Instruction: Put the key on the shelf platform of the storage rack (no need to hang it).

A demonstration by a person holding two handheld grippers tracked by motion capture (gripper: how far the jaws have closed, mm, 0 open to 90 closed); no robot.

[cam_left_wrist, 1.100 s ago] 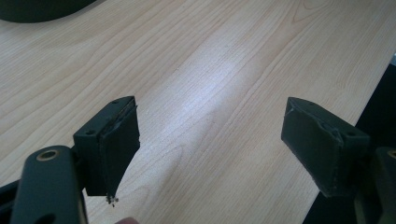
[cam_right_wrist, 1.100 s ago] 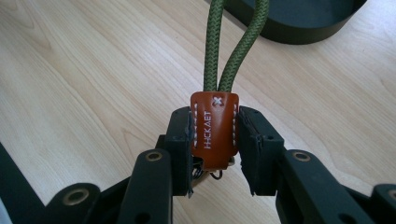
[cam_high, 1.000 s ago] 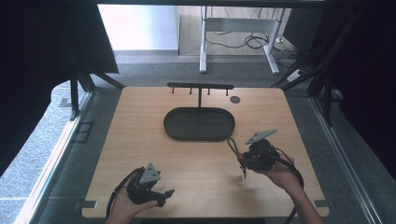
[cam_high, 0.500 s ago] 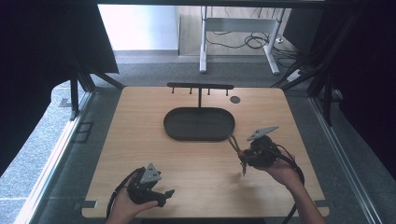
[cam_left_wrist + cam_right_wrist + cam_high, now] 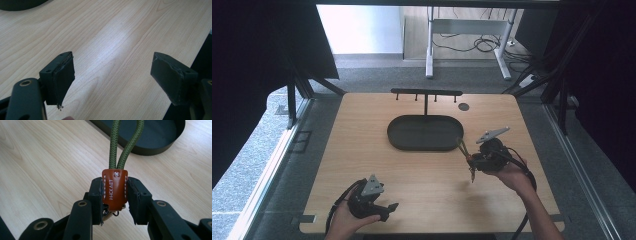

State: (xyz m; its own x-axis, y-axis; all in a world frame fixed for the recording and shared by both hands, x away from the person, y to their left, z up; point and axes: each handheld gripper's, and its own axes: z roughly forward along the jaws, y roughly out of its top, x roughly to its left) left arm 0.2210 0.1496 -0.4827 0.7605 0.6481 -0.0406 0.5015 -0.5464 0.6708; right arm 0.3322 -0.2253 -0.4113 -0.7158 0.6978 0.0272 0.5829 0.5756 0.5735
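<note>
Right claw [image 5: 115, 195] pinches the brown leather tab [image 5: 114, 188] of a green cord keyring beside the black tray [image 5: 426, 134]. Left claw [image 5: 113, 80] spread, over bare bench [image 5: 362, 150].

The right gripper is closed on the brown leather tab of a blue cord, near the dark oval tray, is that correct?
Not quite: the cord is olive green, not blue. The right gripper view shows it looping out of the brown leather tab, on which the right gripper is closed. The dark oval tray lies just beyond it, as you say.
</note>
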